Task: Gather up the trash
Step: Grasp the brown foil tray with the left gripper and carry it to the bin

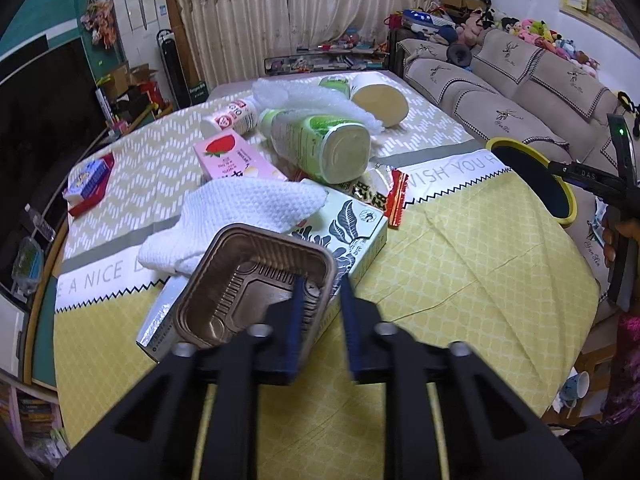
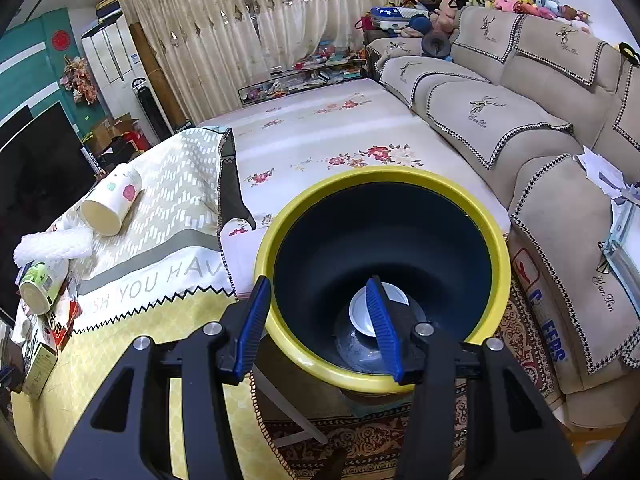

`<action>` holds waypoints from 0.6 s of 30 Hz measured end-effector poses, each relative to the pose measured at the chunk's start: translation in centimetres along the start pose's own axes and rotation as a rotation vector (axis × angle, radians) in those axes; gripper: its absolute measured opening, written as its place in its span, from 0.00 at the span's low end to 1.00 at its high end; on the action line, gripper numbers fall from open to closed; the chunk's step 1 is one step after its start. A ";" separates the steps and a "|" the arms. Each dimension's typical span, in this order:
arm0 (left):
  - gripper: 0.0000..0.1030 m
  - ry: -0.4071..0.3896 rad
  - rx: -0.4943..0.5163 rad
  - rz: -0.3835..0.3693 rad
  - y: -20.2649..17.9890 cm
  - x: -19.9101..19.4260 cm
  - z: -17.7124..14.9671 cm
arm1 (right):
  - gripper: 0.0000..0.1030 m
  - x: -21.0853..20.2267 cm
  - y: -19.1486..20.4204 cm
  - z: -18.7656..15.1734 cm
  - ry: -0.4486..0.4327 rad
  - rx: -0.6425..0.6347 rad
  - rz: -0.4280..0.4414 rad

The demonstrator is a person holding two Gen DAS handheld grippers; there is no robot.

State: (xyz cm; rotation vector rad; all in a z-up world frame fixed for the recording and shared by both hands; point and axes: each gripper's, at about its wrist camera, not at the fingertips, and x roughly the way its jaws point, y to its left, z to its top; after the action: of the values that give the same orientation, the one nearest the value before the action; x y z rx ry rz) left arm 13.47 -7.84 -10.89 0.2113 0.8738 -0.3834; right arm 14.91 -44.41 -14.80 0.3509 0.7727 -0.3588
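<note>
Here the left hand-held gripper (image 1: 322, 286) pinches the brown tray's (image 1: 240, 276) near wall.

Bright, even indoor light; strong fisheye bending and dark corners; left view perhaps slightly soft.

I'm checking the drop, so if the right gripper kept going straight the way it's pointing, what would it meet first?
Most likely the inside of the yellow-rimmed bin: the right gripper points down into its mouth, jaws open and empty. A white lid-like piece lies at the bottom, though depth is hard to judge.
</note>
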 end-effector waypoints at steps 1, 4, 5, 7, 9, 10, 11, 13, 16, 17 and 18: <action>0.06 0.003 -0.003 0.002 0.1 0.0 0.0 | 0.46 0.0 0.0 0.0 0.001 0.001 0.005; 0.05 -0.012 -0.003 0.029 0.1 -0.4 0.0 | 0.46 -0.2 -0.1 0.0 -0.002 0.003 0.013; 0.05 -0.021 -0.003 0.031 0.1 -0.7 0.0 | 0.46 -0.3 -0.2 0.1 -0.004 0.003 0.017; 0.05 -0.035 0.001 0.027 -0.3 -1.5 0.3 | 0.46 -0.7 -0.3 0.2 -0.012 0.002 0.021; 0.05 -0.051 0.012 0.020 -0.8 -2.3 0.6 | 0.46 -1.4 -0.4 0.3 -0.026 -0.003 0.021; 0.05 -0.064 0.025 0.011 -1.4 -2.8 0.9 | 0.46 -1.7 -0.5 0.3 -0.032 -0.005 0.020; 0.05 -0.075 0.036 0.002 -2.0 -3.1 1.2 | 0.46 -2.0 -0.7 0.3 -0.039 -0.008 0.017; 0.05 -0.095 0.070 -0.026 -3.7 -3.7 1.9 | 0.46 -3.0 -1.2 0.5 -0.063 -0.012 0.003; 0.05 -0.110 0.131 -0.091 -6.8 -3.6 3.5 | 0.46 -4.5 -2.1 0.5 -0.102 -0.012 -0.024; 0.05 -0.111 0.151 -0.114 -7.9 -3.4 4.0 | 0.46 -5.0 -2.5 0.5 -0.116 -0.012 -0.036; 0.05 -0.114 0.177 -0.139 -9.4 -3.1 4.8 | 0.46 -5.6 -3.1 0.5 -0.132 -0.010 -0.054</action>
State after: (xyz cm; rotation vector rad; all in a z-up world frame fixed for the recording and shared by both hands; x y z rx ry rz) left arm 11.23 -17.26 -5.72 0.2900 0.7440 -0.5983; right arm 10.21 -46.33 -10.92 0.2943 0.6549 -0.4242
